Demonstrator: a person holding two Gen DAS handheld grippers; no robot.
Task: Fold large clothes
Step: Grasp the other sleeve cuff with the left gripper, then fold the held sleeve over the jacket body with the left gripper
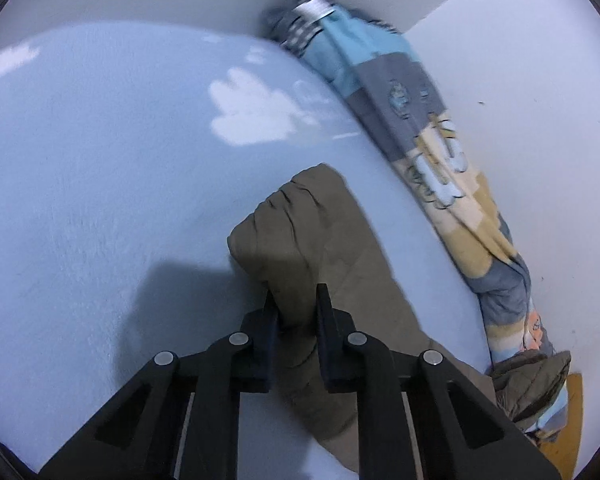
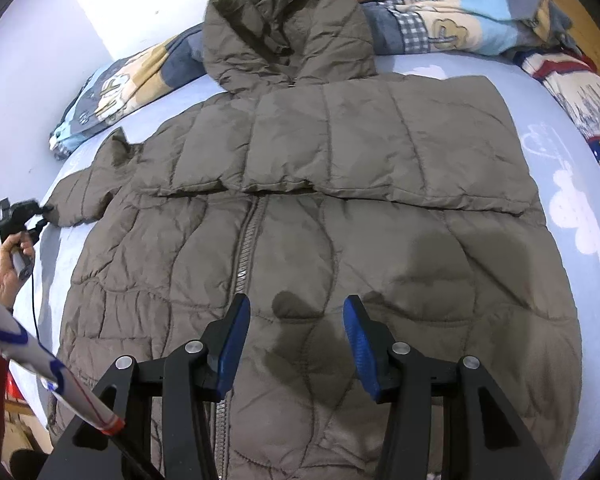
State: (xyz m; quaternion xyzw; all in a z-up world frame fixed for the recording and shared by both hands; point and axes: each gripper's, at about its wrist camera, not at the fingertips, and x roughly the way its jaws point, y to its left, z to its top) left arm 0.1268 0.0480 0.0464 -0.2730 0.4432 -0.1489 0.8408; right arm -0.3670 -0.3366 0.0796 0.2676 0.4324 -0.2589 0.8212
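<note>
An olive-brown quilted hooded jacket (image 2: 320, 200) lies front up on the bed, zip closed, hood at the far side. One sleeve is folded across its chest. The other sleeve (image 1: 300, 220) stretches out to the side. My left gripper (image 1: 295, 296) is shut on that sleeve near its cuff, the fabric pinched between the black fingers. In the right wrist view the left gripper (image 2: 40, 210) shows at the sleeve's tip, held by a hand (image 2: 10, 264). My right gripper (image 2: 296, 308) hangs open over the jacket's lower front, beside the zip, with nothing between its blue pads.
The light-blue sheet (image 1: 100, 160) with white clouds covers the bed. A rolled patchwork blanket (image 1: 420, 120) lies along the white wall and behind the hood (image 2: 460, 8). A red-and-blue blanket (image 2: 580, 92) sits at the right edge. Wooden bed frame (image 1: 568, 420) shows at the corner.
</note>
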